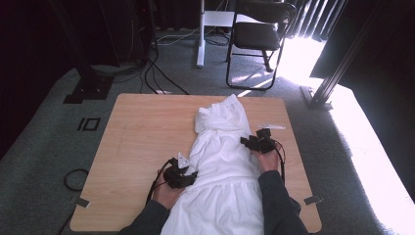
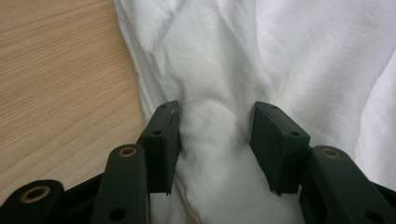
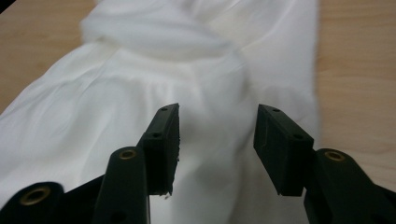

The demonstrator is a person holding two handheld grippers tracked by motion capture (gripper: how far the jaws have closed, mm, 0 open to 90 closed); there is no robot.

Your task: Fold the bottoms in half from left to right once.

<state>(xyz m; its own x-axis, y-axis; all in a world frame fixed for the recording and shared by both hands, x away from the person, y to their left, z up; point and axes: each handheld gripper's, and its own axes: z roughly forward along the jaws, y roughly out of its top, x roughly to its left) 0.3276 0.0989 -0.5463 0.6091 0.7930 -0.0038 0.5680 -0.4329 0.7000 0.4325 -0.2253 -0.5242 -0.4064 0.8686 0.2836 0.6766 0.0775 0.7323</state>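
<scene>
- High view: your table (image 1: 137,137) is a light wood top on grey carpet (image 1: 44,147), with a black chair (image 1: 259,34) beyond its far edge.
- A white garment (image 1: 222,161) lies lengthwise down the middle of the table, slightly right of centre. Its near end hangs over the near edge between your forearms; its far end is bunched and folded close to the far edge.
- Your left gripper (image 1: 182,177) sits at the garment's left edge, near the near end of the table. In the left gripper view its jaws stand apart with a raised ridge of cloth (image 2: 215,135) between them; the cloth touches the inner face of both jaws, but the jaws are not closed.
- Your right gripper (image 1: 257,143) sits at the garment's right edge, farther up the table than the left. In the right gripper view its jaws are spread wide over the cloth (image 3: 205,140), and I cannot tell whether they touch it.
</scene>
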